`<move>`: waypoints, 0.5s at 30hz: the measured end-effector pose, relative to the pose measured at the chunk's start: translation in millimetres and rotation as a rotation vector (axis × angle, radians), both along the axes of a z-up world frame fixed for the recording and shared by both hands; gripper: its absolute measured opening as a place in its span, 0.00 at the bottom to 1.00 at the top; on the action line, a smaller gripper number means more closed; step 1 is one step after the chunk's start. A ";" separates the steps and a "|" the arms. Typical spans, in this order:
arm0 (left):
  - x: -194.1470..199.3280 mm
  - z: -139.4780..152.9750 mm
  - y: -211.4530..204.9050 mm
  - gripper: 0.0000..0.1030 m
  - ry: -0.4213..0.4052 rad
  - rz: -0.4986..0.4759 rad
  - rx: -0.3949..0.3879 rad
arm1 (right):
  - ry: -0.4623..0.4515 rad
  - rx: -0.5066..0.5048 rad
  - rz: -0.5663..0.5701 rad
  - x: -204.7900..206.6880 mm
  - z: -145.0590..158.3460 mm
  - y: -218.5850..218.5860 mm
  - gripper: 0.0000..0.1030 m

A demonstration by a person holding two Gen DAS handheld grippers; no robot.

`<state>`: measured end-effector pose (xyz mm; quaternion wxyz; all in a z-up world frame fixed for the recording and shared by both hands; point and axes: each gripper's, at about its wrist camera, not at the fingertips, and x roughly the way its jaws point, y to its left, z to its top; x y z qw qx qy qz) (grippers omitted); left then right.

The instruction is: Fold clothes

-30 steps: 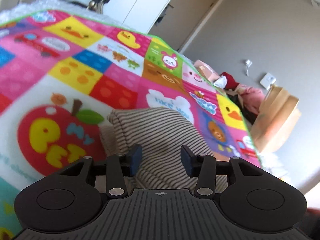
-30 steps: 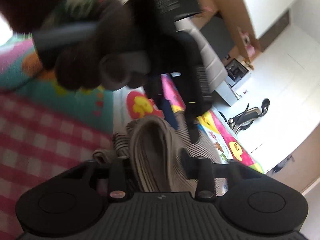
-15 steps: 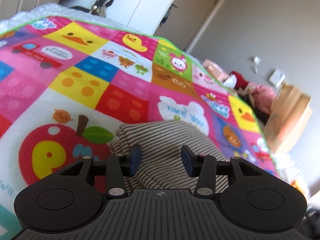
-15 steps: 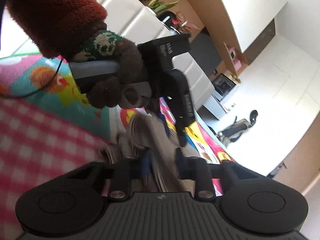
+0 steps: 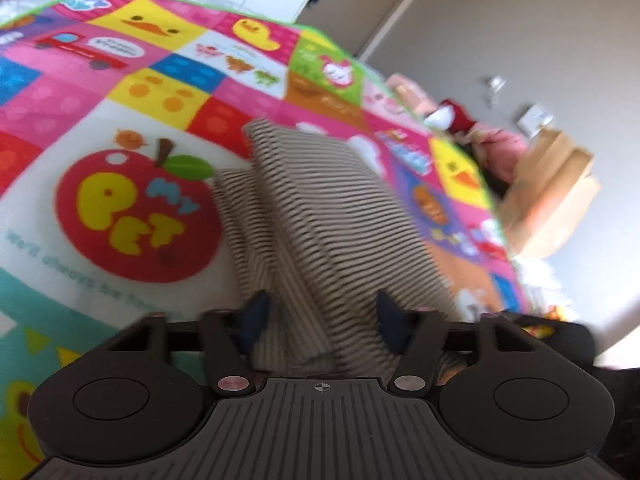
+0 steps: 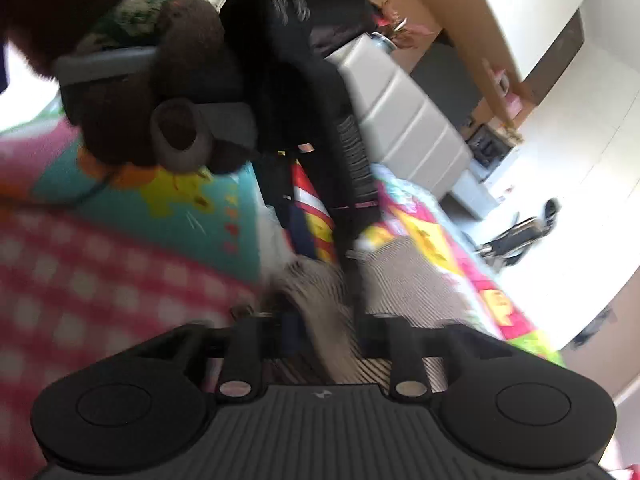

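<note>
Your two fisheye views are brightly daylit, and both bend straight lines hard toward dark, vignetted corners. In your left wrist view the play mat (image 5: 120,128) and the striped garment (image 5: 320,216) are smeared by motion blur. Your right wrist view is softer still: the gloved hand (image 6: 176,92) at upper left is blurred, and the white floor (image 6: 560,128) at right is blown out by glare.

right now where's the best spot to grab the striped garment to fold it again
Probably the raised far corner of the grey-and-white striped knit garment, approached from the near side along the colourful play mat: that folded edge peaks clear of the mat, so jaws could close around it.
</note>
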<state>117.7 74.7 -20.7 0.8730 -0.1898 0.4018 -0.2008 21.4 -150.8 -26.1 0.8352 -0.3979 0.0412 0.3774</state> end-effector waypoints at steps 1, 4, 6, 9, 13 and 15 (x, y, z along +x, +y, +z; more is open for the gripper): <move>0.2 -1.0 1.6 0.56 0.000 0.000 -0.005 | 0.028 0.027 -0.037 2.4 3.9 -10.6 0.70; -0.8 -1.8 3.5 0.56 -0.009 -0.003 -0.008 | 0.181 0.147 -0.154 18.5 16.7 -42.8 0.75; -0.8 -1.0 3.1 0.55 -0.014 -0.003 -0.010 | 0.372 0.275 -0.239 40.5 26.2 -64.4 0.86; 2.6 1.5 2.7 0.49 -0.008 -0.006 -0.069 | 0.795 0.470 -0.325 89.6 11.9 -82.4 0.98; 10.8 16.9 2.4 0.33 -0.024 -0.017 -0.188 | 0.929 0.585 -0.385 105.5 -8.4 -90.7 0.98; 11.6 24.7 3.0 0.32 -0.062 -0.009 -0.165 | 0.896 0.540 -0.392 97.0 -10.2 -86.9 1.00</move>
